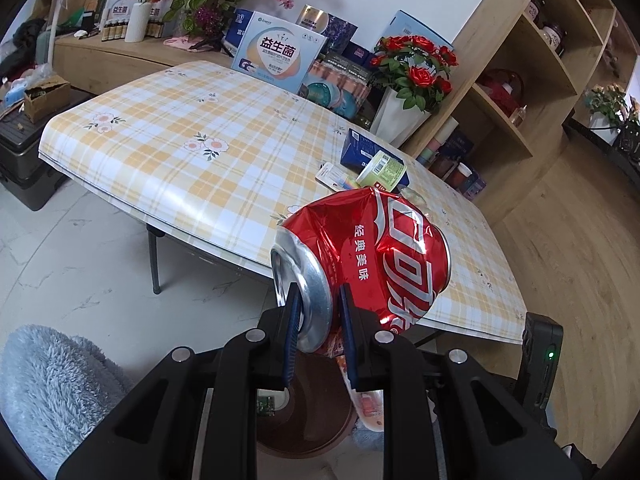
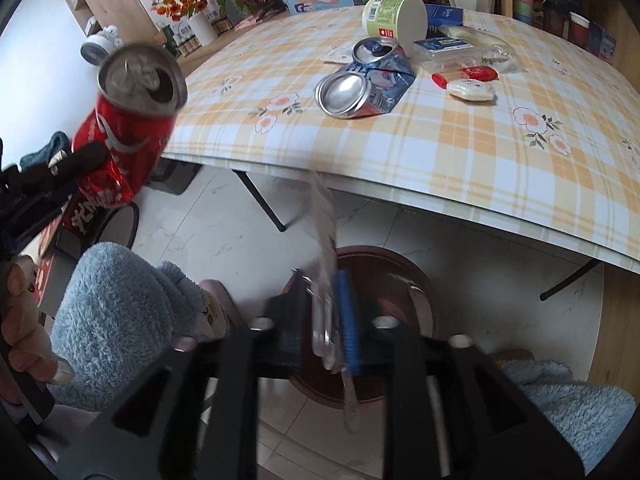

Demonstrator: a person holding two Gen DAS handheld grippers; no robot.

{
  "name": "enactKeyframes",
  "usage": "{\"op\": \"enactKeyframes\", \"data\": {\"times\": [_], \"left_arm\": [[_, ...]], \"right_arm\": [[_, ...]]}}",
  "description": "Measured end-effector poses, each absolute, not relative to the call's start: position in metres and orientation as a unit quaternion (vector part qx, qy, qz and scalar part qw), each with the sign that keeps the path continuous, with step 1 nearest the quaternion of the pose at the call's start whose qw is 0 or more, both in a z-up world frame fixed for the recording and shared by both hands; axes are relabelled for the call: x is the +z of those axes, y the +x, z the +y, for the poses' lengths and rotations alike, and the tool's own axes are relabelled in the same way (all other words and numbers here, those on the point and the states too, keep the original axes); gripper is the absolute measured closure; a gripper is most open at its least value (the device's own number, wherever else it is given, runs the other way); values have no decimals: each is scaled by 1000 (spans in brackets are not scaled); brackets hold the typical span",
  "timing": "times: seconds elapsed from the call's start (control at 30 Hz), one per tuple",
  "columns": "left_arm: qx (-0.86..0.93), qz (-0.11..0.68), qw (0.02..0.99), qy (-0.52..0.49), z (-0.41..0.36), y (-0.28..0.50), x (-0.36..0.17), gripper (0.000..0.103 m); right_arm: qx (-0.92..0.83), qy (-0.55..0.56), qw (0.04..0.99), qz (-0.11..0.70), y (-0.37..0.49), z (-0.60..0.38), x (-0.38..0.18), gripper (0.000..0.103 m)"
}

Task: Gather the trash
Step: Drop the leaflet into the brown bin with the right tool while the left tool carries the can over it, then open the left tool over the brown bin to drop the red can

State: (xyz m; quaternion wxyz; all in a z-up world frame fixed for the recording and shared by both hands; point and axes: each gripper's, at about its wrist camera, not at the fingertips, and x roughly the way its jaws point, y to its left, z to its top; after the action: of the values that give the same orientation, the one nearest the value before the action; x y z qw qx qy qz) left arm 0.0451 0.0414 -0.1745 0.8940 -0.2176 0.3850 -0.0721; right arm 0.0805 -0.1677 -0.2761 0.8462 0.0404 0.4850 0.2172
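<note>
A crushed red cola can (image 1: 372,256) hangs past the table's near edge, with my left gripper (image 1: 318,292) shut on its silver top rim. The right wrist view shows the same can (image 2: 128,136) at the upper left. A round brown bin (image 1: 304,432) stands on the floor under the can. My right gripper (image 2: 321,276) hovers over that bin (image 2: 400,264). A thin clear plastic wrapper (image 2: 324,220) hangs blurred in the gap between its fingers, and the pads stand apart from it. On the table lie a crushed blue can (image 2: 360,88) and a tipped paper cup (image 2: 394,16).
The table with the yellow checked cloth (image 2: 440,160) also holds a blue box (image 2: 444,46) and small red and white packets (image 2: 472,88). Boxes and flower vases (image 1: 404,116) line its far side. Fluffy blue fabric (image 2: 112,304) and a person's hand (image 2: 20,340) sit at the left. Wooden shelves (image 1: 520,92) stand right.
</note>
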Motion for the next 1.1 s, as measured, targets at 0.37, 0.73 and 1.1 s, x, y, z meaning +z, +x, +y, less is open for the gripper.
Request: {"op": "enactKeyframes", "data": {"times": [0.37, 0.73, 1.1], "left_arm": [[-79, 397, 893, -196, 29, 45, -179, 84], [-96, 422, 887, -162, 2, 48, -189, 84], [-116, 447, 877, -130, -25, 52, -199, 84]], "right_arm": [[161, 54, 903, 396, 72, -201, -237, 9], [92, 70, 932, 344, 66, -231, -226, 6], [55, 95, 935, 338, 65, -254, -232, 6]]}}
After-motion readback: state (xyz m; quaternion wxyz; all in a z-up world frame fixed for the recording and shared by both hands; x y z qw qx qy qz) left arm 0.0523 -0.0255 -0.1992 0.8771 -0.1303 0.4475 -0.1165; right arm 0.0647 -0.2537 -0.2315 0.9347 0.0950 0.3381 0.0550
